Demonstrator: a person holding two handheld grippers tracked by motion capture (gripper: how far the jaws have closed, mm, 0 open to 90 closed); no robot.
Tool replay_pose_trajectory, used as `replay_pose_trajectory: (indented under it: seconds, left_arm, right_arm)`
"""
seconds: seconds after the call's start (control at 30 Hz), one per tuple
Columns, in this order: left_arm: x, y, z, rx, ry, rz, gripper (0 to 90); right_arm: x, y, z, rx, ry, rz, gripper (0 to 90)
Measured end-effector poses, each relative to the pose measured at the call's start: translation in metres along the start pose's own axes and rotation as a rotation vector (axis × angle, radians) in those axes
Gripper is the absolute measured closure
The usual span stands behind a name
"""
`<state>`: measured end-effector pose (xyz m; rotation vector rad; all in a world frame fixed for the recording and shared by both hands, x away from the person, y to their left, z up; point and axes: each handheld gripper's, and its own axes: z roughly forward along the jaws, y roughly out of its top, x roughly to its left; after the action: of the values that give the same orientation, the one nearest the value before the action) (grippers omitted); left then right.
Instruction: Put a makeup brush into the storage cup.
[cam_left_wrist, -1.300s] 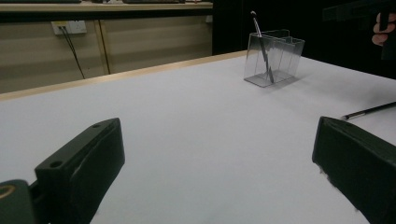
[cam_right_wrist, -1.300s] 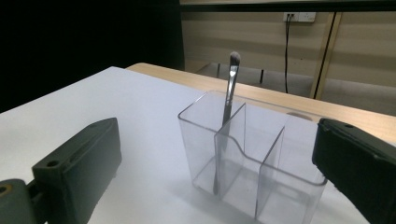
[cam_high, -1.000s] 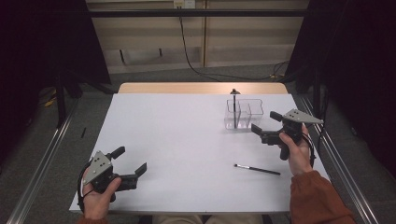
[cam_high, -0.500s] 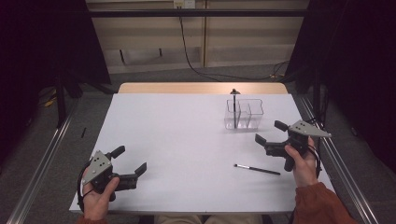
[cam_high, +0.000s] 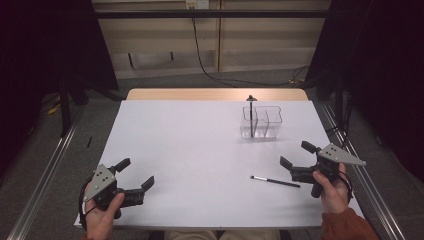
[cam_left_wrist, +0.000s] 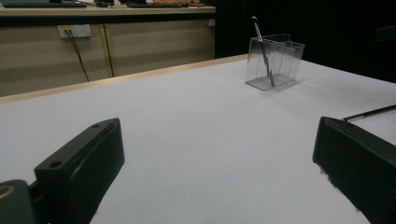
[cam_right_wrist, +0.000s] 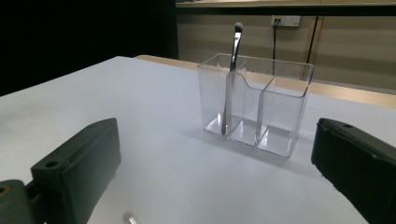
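The right gripper (cam_high: 295, 161) hovers with its jaws spread wide and nothing between them, just at 3 o'clock of the loose brush (cam_high: 275, 181), which lies flat on the white table (cam_high: 190, 150) with its pale tip pointing to 9 o'clock. The left gripper (cam_high: 135, 174) rests low at the table's 7 o'clock corner, jaws likewise parted and holding nothing.

The brush is thin, dark and round in the handle, so I judge it could roll or skate away on the smooth matte tabletop if 1 jaw touches it first; a grip near the end could also let it pivot and droop.

Farther off, toward 1 o'clock, stands the clear holder (cam_right_wrist: 256, 108), hard glossy plastic with 3 narrow compartments and thin walls. 1 brush (cam_right_wrist: 231, 70) already leans upright in its left compartment in the right gripper view. The holder looks light, so a brush striking its rim could tip or shove it.
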<state>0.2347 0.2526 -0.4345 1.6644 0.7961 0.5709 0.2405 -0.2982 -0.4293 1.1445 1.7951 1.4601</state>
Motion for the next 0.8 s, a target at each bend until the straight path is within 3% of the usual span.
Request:
replay_pose_trajectory:
  seconds: [0.53, 0.8]
  left_arm:
    - [-0.004, -0.001, -0.003, 0.001, 0.003, 0.003, 2.1]
    - [-0.003, -0.001, -0.003, 0.005, 0.003, 0.003, 2.1]
  right_arm:
    - [0.007, -0.020, -0.035, 0.030, -0.008, -0.024, 0.6]
    - [0.004, -0.021, -0.035, 0.033, -0.005, -0.017, 0.6]
